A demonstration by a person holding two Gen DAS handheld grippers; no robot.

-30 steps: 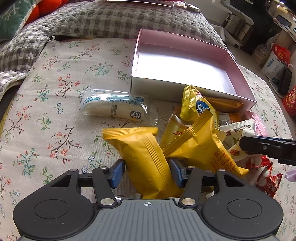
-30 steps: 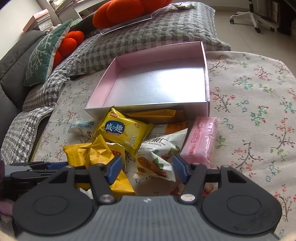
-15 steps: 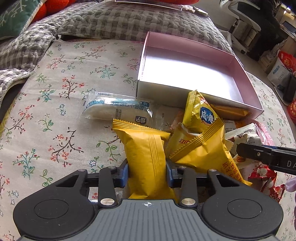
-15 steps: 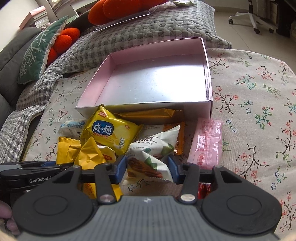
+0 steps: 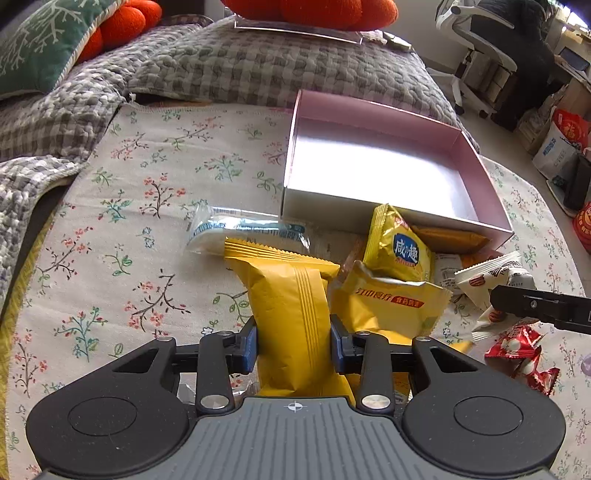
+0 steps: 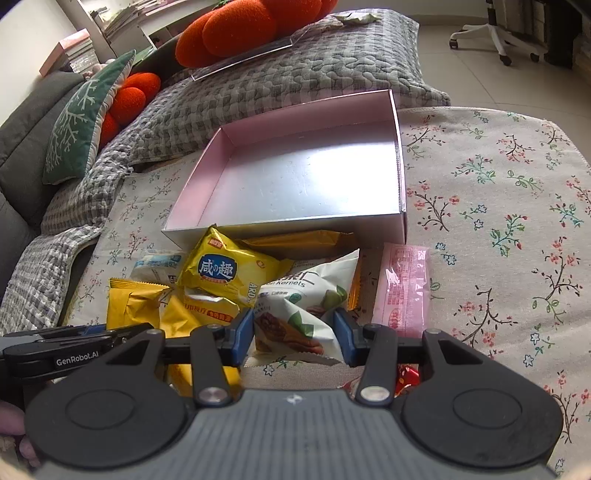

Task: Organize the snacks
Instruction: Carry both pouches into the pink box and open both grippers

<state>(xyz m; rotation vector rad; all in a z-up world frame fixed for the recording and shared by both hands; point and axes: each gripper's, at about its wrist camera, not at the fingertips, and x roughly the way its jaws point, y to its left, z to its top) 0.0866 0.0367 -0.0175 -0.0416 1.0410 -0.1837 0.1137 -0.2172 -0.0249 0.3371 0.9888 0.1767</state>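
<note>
My left gripper point(image 5: 293, 349) is shut on a plain yellow snack pack point(image 5: 291, 314), lifted a little off the floral cloth. My right gripper point(image 6: 295, 332) is shut on a white nut-kernel pack point(image 6: 306, 314). A loose heap lies in front of the pink box point(image 5: 476, 164), which has nothing inside: a yellow cracker pack with a blue label point(image 5: 400, 251), a yellow pack with red print point(image 5: 388, 306), a clear-wrapped white and blue pack point(image 5: 243, 229), a pink pack point(image 6: 402, 288) and red candies point(image 5: 521, 350). The right gripper's side shows in the left wrist view point(image 5: 543, 306).
The pink box point(image 6: 400, 162) sits at the far edge of the floral cloth point(image 6: 498, 206). Behind it lie a grey checked quilt point(image 5: 258, 70), orange cushions point(image 6: 236, 29) and a green pillow point(image 6: 81, 114). Office chairs and bags stand on the floor at the right.
Both grippers closed onto their packs, the left on the plain yellow one and the right on the white nut-kernel one. The left gripper then rose slightly with its pack.
</note>
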